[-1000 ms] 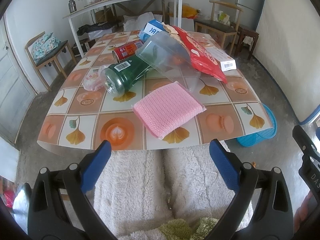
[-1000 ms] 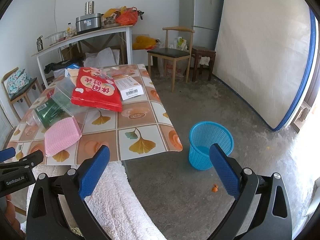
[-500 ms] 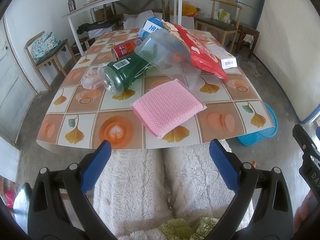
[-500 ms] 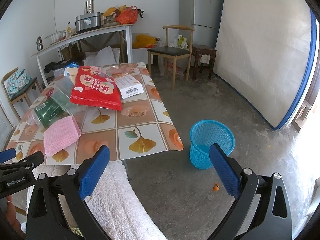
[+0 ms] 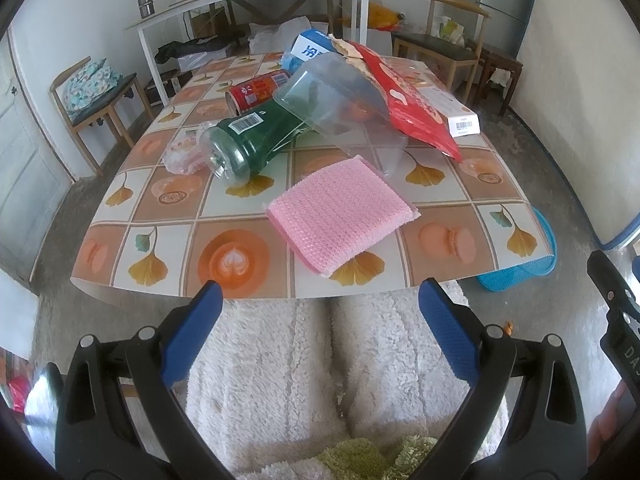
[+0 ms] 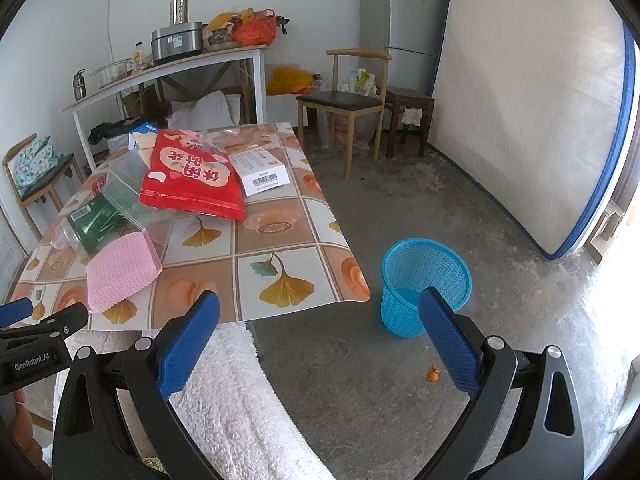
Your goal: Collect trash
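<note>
Patterned table (image 5: pixel 240 216), blue basket (image 5: pixel 536 268) half hidden by edge, both hand-held grippers (image 5: pixel 320 312) (image 6: pixel 320 312) spread, empty.

Ahead of the left tongs (image 5: pixel 318 310), the table (image 5: pixel 240 256) carries one pink sponge (image 5: pixel 340 216), one green bottle (image 5: pixel 256 144), one red can (image 5: pixel 260 88), one clear plastic tub (image 5: pixel 336 104), one red snack bag (image 5: pixel 408 104), one white box (image 5: pixel 456 112), one blue-and-white carton (image 5: pixel 312 48) and what may be one crumpled wrapper (image 5: pixel 182 154), though it is hard to make out. Just beyond the right tongs (image 6: pixel 320 312) stands one blue basket (image 6: pixel 424 280) on the floor. Two pairs of tongs are in view. Farther off are two wooden chairs (image 6: pixel 344 100), (image 6: pixel 36 172), one stool (image 6: pixel 408 108) and one fridge (image 6: pixel 400 12).
</note>
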Demonstrator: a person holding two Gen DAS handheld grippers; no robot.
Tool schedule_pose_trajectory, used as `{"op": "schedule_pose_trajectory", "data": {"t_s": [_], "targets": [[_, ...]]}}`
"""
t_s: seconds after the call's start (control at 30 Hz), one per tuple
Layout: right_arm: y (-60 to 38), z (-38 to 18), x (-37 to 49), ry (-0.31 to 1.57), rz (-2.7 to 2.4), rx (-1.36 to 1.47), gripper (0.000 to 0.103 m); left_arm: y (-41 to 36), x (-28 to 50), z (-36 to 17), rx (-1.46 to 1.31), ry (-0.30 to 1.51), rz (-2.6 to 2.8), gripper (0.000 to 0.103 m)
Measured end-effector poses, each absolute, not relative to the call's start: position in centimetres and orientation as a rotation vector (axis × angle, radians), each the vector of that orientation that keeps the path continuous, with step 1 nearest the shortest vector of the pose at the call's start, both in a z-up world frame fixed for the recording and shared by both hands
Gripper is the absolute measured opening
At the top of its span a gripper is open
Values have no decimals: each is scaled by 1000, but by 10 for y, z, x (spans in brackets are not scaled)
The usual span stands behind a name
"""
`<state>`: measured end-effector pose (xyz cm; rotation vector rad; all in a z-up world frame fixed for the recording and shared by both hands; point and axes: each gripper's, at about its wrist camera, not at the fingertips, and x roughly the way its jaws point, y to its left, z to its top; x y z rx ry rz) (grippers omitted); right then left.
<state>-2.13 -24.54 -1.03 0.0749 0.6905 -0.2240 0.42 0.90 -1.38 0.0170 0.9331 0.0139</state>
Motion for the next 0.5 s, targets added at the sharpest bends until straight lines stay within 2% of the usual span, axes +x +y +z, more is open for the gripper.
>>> {"op": "schedule_pose_trajectory", "data": {"t_s": [0.5], "targets": [[-223,0,19,629,-153,-22,97,75,13,-11,-68,825,45,95]]}}
